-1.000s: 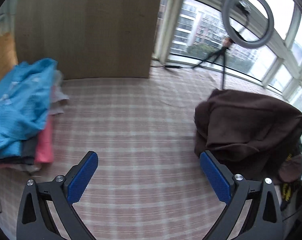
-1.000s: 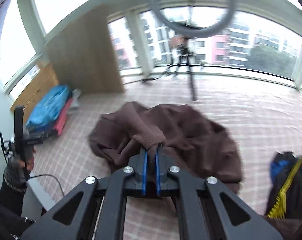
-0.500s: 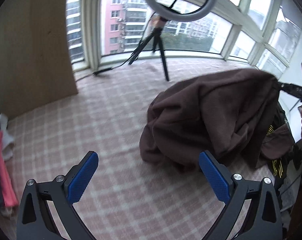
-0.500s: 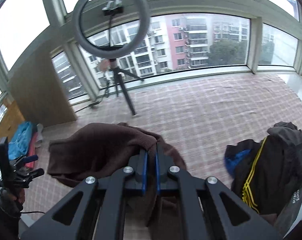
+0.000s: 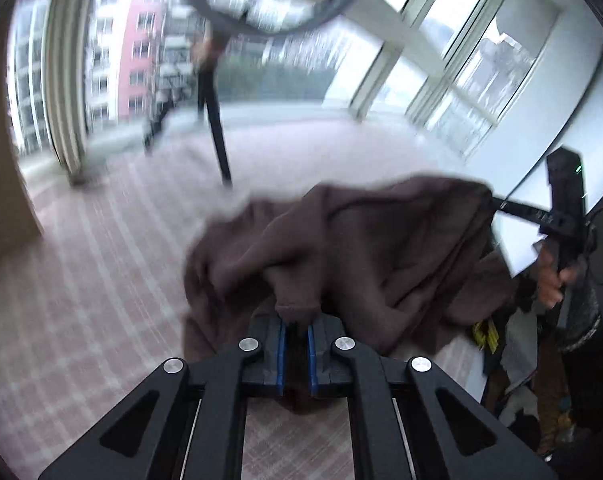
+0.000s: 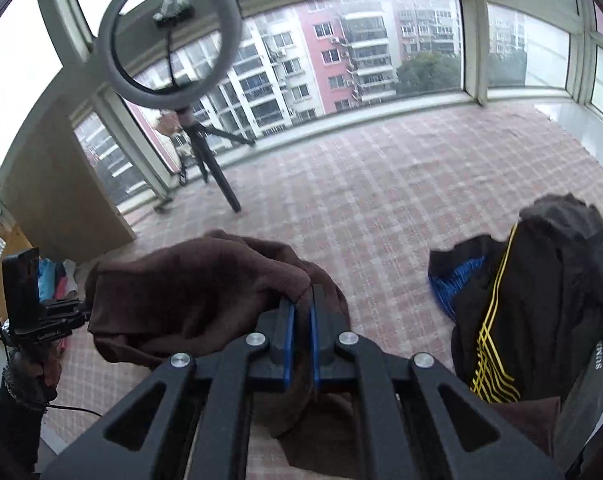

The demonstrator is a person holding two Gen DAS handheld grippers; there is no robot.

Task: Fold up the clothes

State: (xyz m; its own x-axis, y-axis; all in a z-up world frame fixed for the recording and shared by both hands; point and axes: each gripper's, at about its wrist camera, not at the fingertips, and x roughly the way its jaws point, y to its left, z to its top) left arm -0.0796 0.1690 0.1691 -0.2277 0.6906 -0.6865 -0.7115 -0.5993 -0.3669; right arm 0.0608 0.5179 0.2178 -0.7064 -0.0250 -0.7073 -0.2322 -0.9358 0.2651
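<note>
Since the earlier frame, left hand-held gripper (image 5: pixel 296 334) jaws have just been closing, now pinching brown garment (image 5: pixel 341 240) hem; right hand-held gripper (image 6: pixel 300 322) is pinching another edge. Garment is hanging bunched over the plaid floor (image 6: pixel 381 200). Risk: thick fleece slipping, folding crooked.

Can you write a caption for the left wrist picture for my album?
Left claw has just closed on a fold of the brown garment over the checked floor.
</note>
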